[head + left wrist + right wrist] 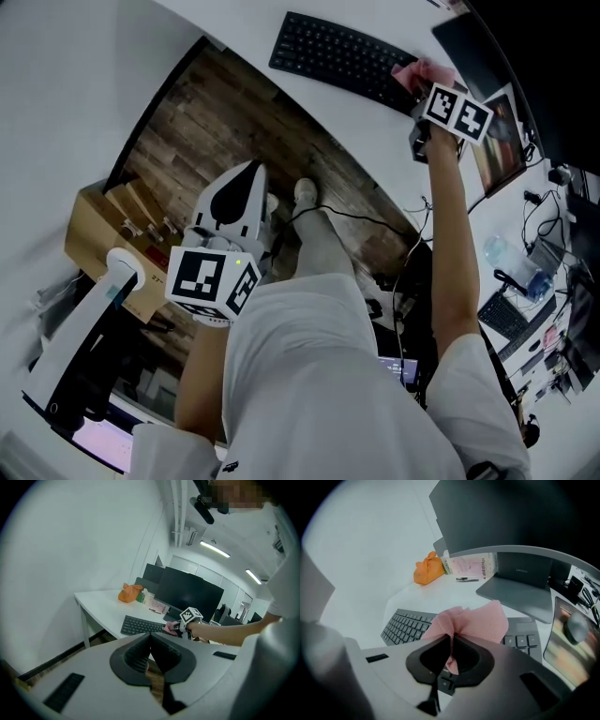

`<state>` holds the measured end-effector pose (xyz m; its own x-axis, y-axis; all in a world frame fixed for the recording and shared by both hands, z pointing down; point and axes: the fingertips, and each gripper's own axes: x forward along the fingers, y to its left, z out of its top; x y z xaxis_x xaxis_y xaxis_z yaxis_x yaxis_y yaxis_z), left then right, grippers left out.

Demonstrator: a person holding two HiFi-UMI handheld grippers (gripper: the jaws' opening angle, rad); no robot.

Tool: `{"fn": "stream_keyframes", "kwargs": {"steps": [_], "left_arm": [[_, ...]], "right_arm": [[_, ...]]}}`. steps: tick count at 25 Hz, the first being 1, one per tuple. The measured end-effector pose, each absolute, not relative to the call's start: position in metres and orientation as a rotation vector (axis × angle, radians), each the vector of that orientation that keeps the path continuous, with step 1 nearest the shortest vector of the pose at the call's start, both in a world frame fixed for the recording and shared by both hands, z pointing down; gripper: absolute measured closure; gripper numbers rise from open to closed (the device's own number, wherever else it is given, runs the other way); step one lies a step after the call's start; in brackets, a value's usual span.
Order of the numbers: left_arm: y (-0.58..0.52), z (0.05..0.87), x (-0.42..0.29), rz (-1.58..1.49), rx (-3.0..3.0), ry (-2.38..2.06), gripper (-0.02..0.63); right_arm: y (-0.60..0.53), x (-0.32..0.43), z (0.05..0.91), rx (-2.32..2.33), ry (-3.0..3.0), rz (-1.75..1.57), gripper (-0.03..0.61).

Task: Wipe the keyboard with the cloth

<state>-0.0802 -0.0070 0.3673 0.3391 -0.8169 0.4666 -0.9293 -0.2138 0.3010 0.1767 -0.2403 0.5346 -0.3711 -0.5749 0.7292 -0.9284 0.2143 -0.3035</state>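
Right gripper: its jaws are pressed together on the pink cloth – a pinched fold goes down between them, and the rest fans out above the tips.
Cloth position: it is over the right end of the keyboard, covering some keys there; whether it presses on the keys or hangs just above them, I cannot tell.
Right arm: seen from the head view, it is stretched out far over the desk, with the marker cube near the wrist and the right gripper at the far end.
Keyboard: black, lying flat on the white desk in front of a dark monitor; its left part is uncovered.
Left gripper: the jaws are closed tip against tip, with nothing between them.
Left gripper position: in the head view the left gripper is held low and well apart from the desk – above the wooden floor, beside the person's leg.
Desk, far side: an orange crumpled thing sits near the back corner, and just beside it stands a pale packet with pink print.
Floor, left side: an open cardboard box stands near the wall.
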Motion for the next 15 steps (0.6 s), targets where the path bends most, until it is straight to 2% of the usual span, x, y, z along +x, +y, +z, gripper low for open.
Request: {"fn": "stream_keyframes", "kwargs": {"steps": [15], "left_arm": [[-0.009, 0.376, -0.097, 0.252, 2.013, -1.567, 0.595]], "right_arm": [[-0.251, 0.066, 0.532, 1.188, -2.157, 1.009, 0.555]]}}
